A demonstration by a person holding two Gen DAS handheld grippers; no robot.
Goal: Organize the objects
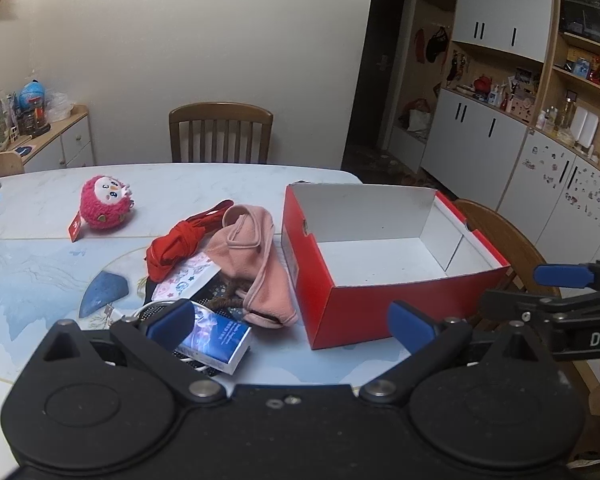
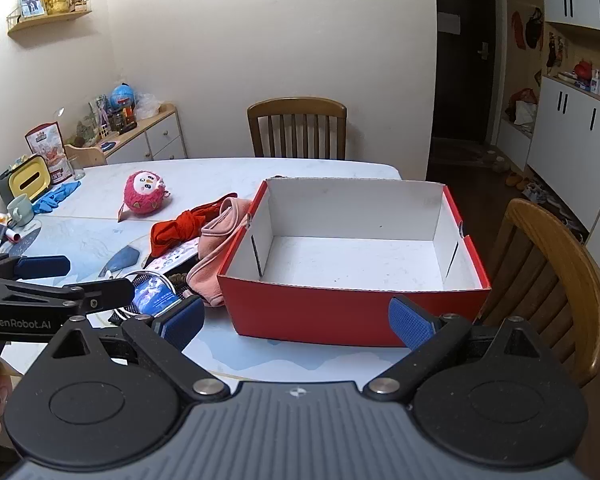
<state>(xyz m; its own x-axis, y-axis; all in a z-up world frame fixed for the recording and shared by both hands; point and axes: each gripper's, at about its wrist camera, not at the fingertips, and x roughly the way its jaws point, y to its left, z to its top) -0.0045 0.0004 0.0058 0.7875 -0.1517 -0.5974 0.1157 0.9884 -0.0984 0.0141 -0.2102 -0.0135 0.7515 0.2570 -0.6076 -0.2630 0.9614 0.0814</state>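
red box (image 2: 352, 312) is sitting empty near the table's right edge (nothing packed yet); both grippers (image 1: 292, 322) (image 2: 296, 320) are hanging wide, so grabbing the pink cloth (image 1: 256, 256) looks next.

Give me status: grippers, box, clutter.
Left gripper open, empty; right gripper open, empty. Red box upright, nothing visible inside. Pile beside it untouched: pink cloth, red cloth, blue pack; plush toy apart. Box opening unobstructed.

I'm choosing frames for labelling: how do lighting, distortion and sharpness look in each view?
Left wrist: even indoor light, fisheye bends the cabinets, red box sharp, glare on the blue packet. Right wrist: similar light, dark doorway, the chair at the right edge curved, the box crisp.
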